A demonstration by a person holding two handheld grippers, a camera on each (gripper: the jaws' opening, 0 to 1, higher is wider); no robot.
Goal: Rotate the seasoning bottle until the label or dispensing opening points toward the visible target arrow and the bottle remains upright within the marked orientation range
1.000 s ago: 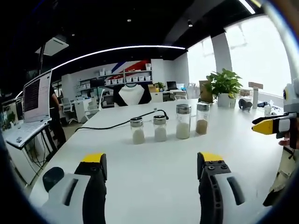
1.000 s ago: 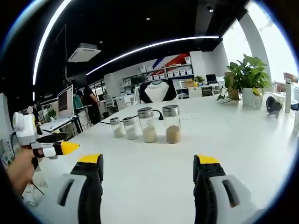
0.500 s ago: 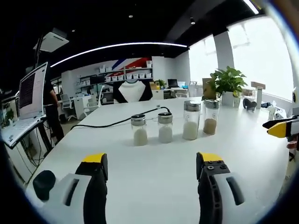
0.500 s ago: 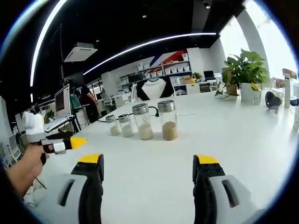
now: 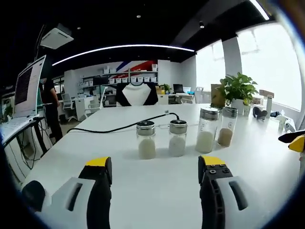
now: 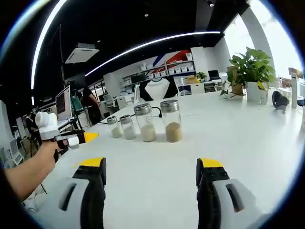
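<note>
Four glass seasoning bottles stand upright in a row on a white table (image 5: 152, 195), at centre frame in the left gripper view. From left: short bottle (image 5: 146, 140), second short bottle (image 5: 177, 138), tall bottle (image 5: 206, 136), brown-filled bottle (image 5: 227, 132). The left gripper (image 5: 155, 169) and the right gripper (image 6: 151, 168) hover short of them with jaws wide apart, holding nothing. A potted plant (image 5: 238, 89) sits at upper right.
</note>
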